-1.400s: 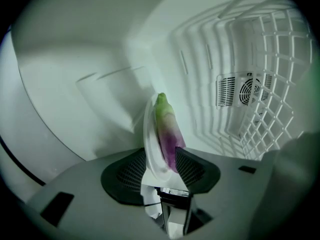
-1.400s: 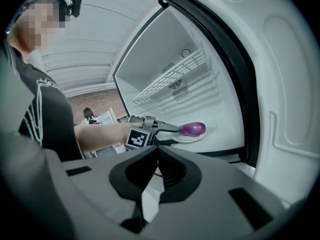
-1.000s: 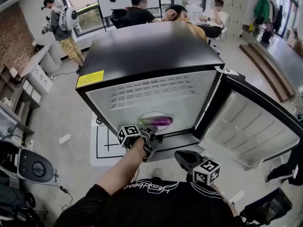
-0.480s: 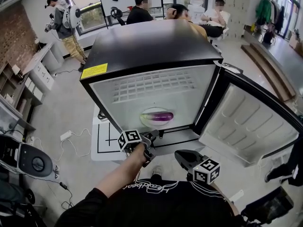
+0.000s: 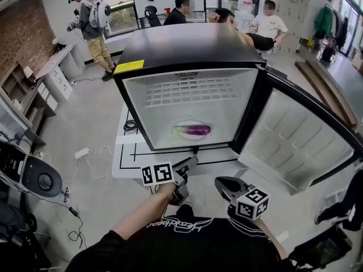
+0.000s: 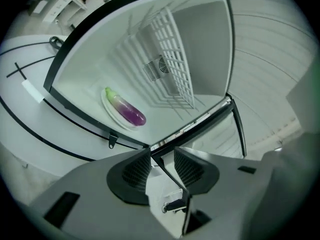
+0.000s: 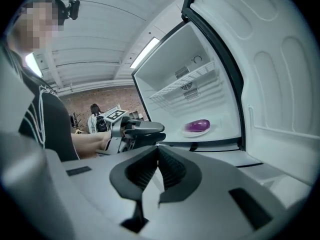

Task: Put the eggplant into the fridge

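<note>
Head view: the fridge (image 5: 187,47) stands with its door (image 5: 295,146) swung wide. The eggplant (image 5: 193,130) lies on a white plate (image 5: 180,124) on the fridge floor. The left gripper (image 5: 189,163) and the right gripper (image 5: 222,183) hang outside, in front of the opening.

Left gripper view: jaws parted, nothing between them. The eggplant (image 6: 127,112) lies below the wire shelf (image 6: 172,59).

Right gripper view: jaws pressed together, empty. The eggplant (image 7: 197,125) is visible inside the fridge

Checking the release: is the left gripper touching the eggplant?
Apart. Head view: the left gripper sits outside the fridge, clear of the eggplant on its plate.
</note>
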{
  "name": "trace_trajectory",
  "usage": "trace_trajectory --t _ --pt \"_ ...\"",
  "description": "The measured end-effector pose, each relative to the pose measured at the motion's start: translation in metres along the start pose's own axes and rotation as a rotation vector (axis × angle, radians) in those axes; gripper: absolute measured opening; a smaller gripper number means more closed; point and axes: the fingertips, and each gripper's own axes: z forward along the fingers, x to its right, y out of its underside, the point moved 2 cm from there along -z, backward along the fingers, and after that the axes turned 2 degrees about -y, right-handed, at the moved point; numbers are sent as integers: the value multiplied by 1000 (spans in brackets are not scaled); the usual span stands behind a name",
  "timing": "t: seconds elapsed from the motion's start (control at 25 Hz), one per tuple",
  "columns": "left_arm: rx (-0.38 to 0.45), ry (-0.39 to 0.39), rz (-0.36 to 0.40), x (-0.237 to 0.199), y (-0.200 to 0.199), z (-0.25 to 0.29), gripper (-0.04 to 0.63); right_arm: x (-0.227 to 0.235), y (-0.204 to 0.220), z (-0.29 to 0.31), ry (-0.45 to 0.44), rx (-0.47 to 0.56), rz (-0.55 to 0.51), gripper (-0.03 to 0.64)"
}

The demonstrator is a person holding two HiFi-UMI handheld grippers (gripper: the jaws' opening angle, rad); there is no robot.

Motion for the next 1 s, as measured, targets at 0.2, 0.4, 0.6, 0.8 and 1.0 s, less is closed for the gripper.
trace_trajectory --t 0.2,0.4,0.6,0.8,1.0 --pt "-24 -27 278 33 34 -29 17 -16 19 -22 0 0 4 6" --pt "-45 5 582 78 57 -60 9 -28 23 -39 -6 28 6 6" --pt "-71 108 729 113 80 -82 9 -42 11 -48 -17 64 -30 6" --pt "-67 121 720 118 88 -104 9 -65 5 -53 -16 79 -73 6" --pt "-59 148 734 119 98 -139 9 -103 11 -46 -23 66 -113 6"
